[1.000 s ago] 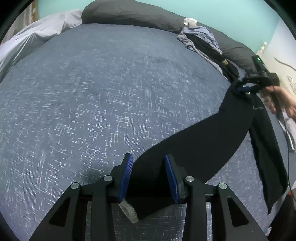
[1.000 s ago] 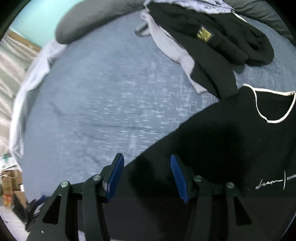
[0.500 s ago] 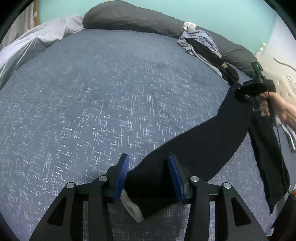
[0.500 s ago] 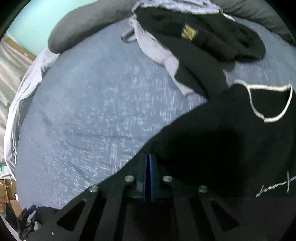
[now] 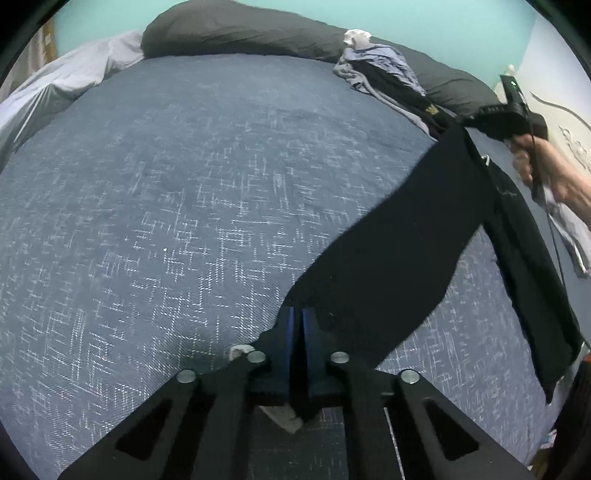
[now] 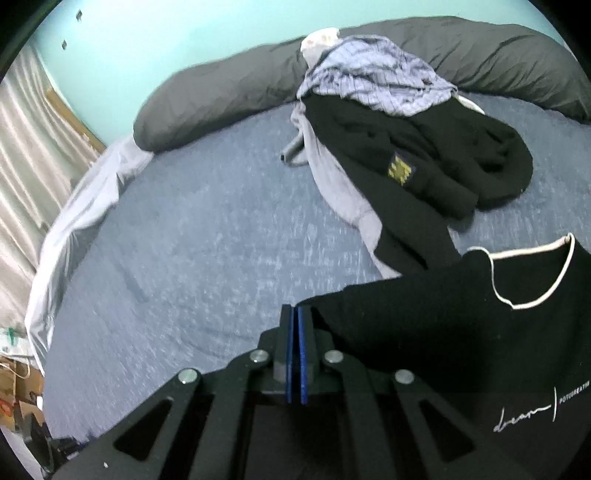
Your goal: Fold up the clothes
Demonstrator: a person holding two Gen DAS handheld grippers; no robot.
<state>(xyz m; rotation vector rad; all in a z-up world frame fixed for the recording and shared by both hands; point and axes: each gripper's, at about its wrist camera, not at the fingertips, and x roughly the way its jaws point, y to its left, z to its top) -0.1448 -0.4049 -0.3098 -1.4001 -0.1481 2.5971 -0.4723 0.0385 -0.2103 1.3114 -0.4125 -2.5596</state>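
Item: black T-shirt [image 5: 399,266], held at two corners for folding, hanging over the blue bedspread [image 5: 184,203].

Left gripper [image 5: 295,321]: jaws have just closed flat on the shirt's near edge at 6 o'clock, a white-trimmed cuff or hem poking out beneath, probably a sleeve end; the pinch anchors this corner.

Right gripper [image 6: 295,321]: jaws pressed together on a shoulder fold, collar trim at 3 o'clock; it shows at 2 o'clock from the left view, a hand [image 5: 535,162] on its handle, so the cloth hangs taut between both.

Farther, 1 o'clock: heap of unfolded clothes [image 6: 406,129], awaiting a turn.

Farthest, 12 o'clock: dark bolster pillow [image 5: 240,33] against the wall.
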